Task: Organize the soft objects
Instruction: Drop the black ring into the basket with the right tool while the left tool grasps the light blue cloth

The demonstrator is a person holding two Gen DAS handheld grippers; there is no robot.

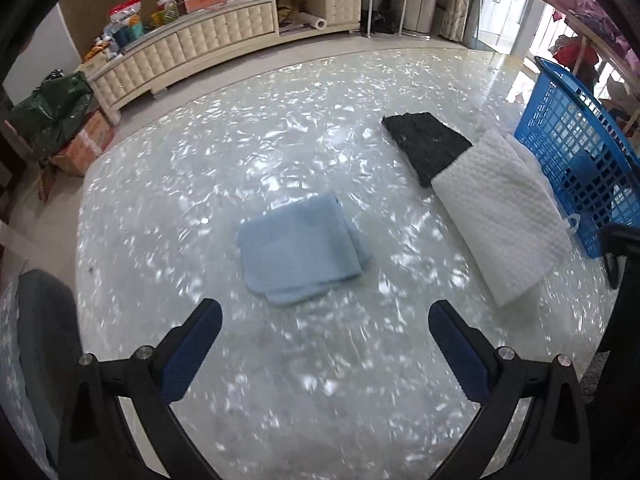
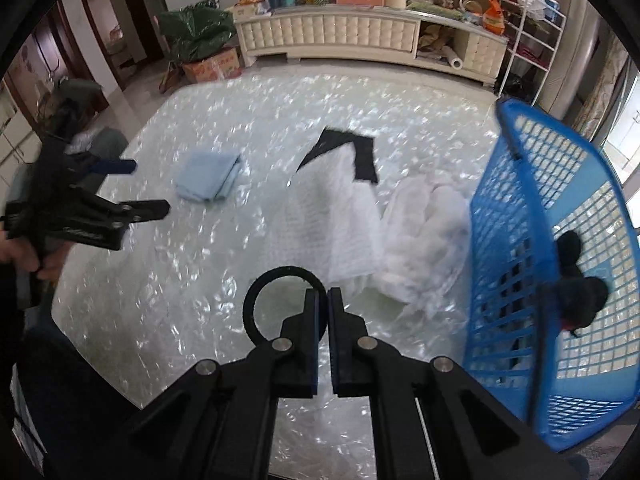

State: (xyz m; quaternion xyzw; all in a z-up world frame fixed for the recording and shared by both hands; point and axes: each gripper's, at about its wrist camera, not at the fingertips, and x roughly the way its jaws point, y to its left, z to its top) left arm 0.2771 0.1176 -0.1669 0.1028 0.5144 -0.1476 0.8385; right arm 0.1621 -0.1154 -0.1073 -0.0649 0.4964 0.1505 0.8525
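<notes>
At the bottom of the left wrist view, the left gripper [image 1: 325,318] is hovering over the pearly white table [image 1: 168,168] with its blue-padded fingers [image 1: 192,354] spread wide and nothing between them. Just above the tips, at the centre of the frame, a folded light blue cloth [image 1: 300,248] is lying flat on the table. To the right of centre, a white waffle-textured towel [image 1: 500,220] is stretching toward the lower right, its upper end overlapping a black cloth [image 1: 426,142] that is lying above it. At the right edge, a blue plastic basket [image 1: 576,136] is standing just beside the white towel. In the right wrist view, the right gripper [image 2: 323,294] is sitting at bottom centre with its jaws pressed almost together (whether anything thin is pinched between them cannot be told), and a black ring [image 2: 250,304] is showing just left of its tips. The basket [image 2: 532,240] is filling the right side of this frame, a dark object [image 2: 580,292] resting inside it, and a fluffy white bundle [image 2: 424,236] is lying against its left wall. A cream cabinet [image 2: 332,36] is running along the top.
</notes>
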